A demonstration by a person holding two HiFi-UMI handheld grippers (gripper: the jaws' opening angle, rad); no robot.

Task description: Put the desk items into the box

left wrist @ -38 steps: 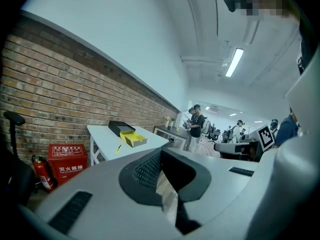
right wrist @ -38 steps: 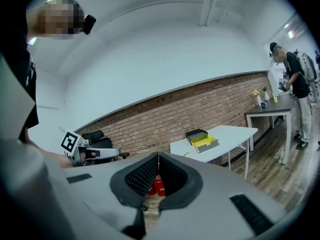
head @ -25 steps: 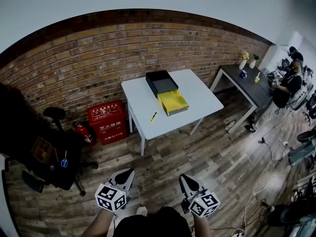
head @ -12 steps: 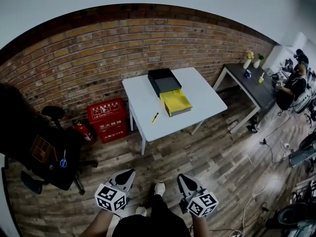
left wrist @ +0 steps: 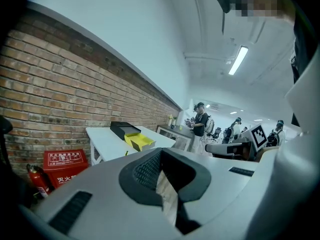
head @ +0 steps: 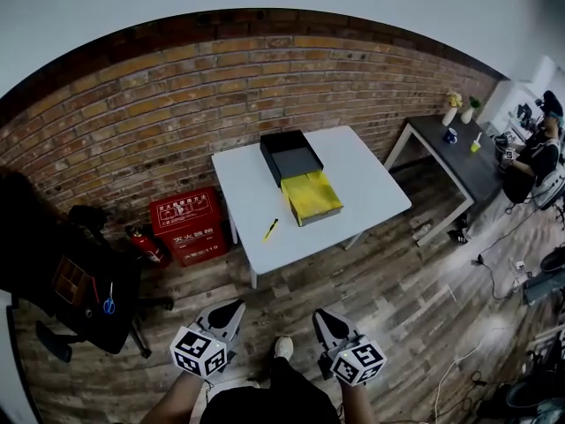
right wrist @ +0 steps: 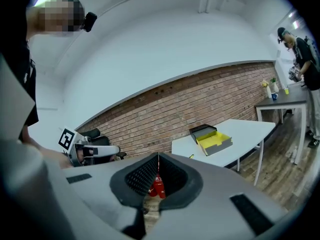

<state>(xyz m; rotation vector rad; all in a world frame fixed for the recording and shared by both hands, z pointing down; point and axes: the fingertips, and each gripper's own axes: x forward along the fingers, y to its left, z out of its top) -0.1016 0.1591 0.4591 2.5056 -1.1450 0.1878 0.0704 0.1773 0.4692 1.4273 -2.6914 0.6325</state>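
— Anything boxed yet?
— Nothing. The yellow pen [head: 272, 229] lies on the surface [head: 371, 184] beside the box [head: 305, 184]. The left gripper [head: 235, 306] and right gripper [head: 319, 314], jaws pressed together and empty, are well apart from it.

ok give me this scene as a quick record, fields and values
surface: white table against the brick wall
box: open box with yellow inside, on the table, its far end against a black tray
loose item: yellow pen on the table, left of the open box, not touching it
left gripper: shut, empty, above the wooden floor, short of the table
right gripper: shut, empty, beside the left one
progress: pen not yet in the box
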